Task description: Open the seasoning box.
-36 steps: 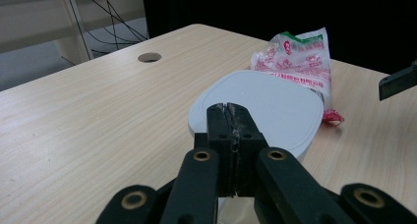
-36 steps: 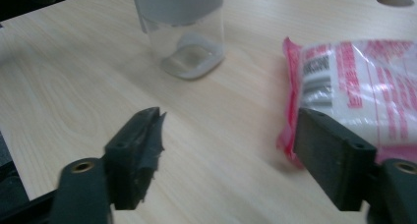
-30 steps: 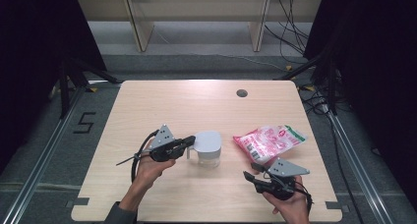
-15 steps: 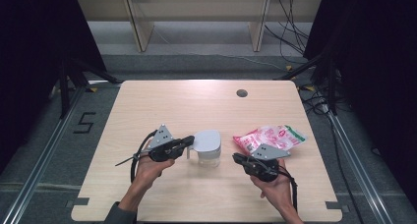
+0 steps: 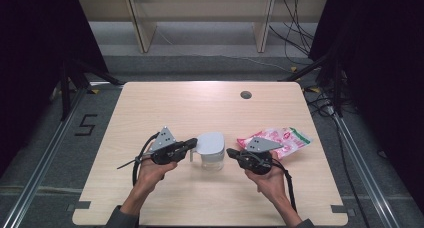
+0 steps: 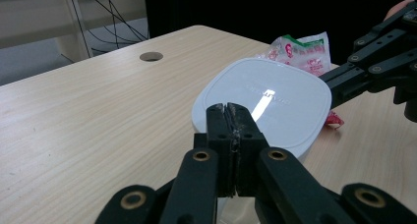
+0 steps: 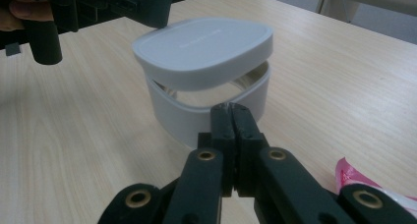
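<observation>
The left tongs [image 5: 191,144] are pressed together at the left edge of the white lid [image 5: 210,143]. I cannot tell if they pinch the lid's rim or just touch it. In the left gripper view, the tips of these tongs [image 6: 230,117] sit right at the near edge of the lid [image 6: 265,98].

The right tongs [image 5: 231,152] are pressed together too, with nothing between them. Their tips are just beside the right side of the white box [image 5: 212,160]. In the right gripper view, these tongs [image 7: 231,111] point straight at the wall of the box [image 7: 196,117].

The lid is tilted. In the right gripper view its right end is up, with a gap under it, and its left end is down on the box rim. The lid [image 7: 204,46] is a rounded square, so no side looks much longer.

The box stands upright near the middle of the table [image 5: 200,108], between the two hands. A pink snack bag [image 5: 285,139] lies flat behind the right tongs, with its long side running left to right.
</observation>
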